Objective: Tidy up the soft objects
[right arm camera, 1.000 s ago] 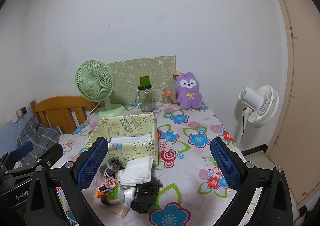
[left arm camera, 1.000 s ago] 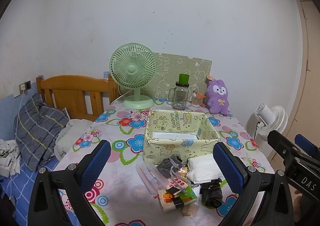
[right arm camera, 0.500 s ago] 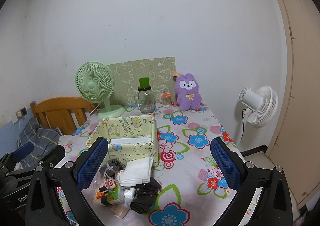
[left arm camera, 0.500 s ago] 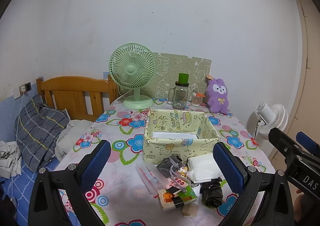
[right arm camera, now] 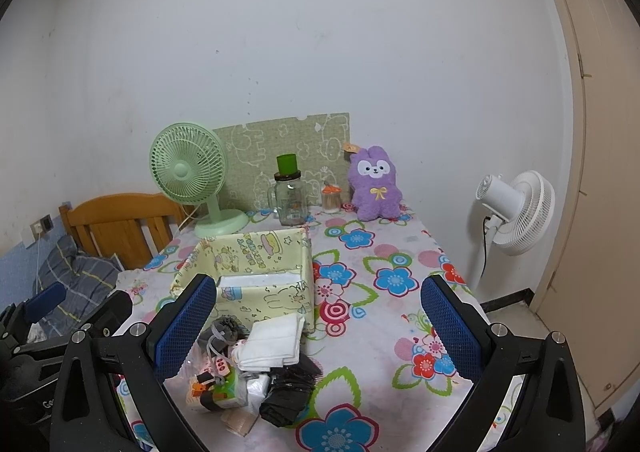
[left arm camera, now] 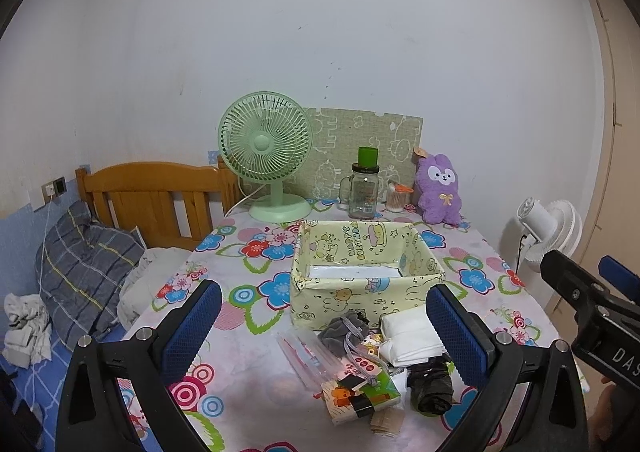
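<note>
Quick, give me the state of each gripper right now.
Left gripper: open, holding nothing, above the pile of small items.
Right gripper: open, holding nothing.

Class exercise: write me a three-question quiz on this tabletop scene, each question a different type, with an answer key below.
1. True or false: the left gripper grips the folded white cloth.
2. Multiple choice: the yellow fabric box stands (A) behind the pile of small items, (B) on the bed, (C) beside the white fan on the floor.
3. Fill in: the purple plush toy sits at the table's far edge, right of the glass ____ with the green lid.

Key: 1 false, both grippers are open and hold nothing, the right gripper too. 2 A. 3 jar.
</note>
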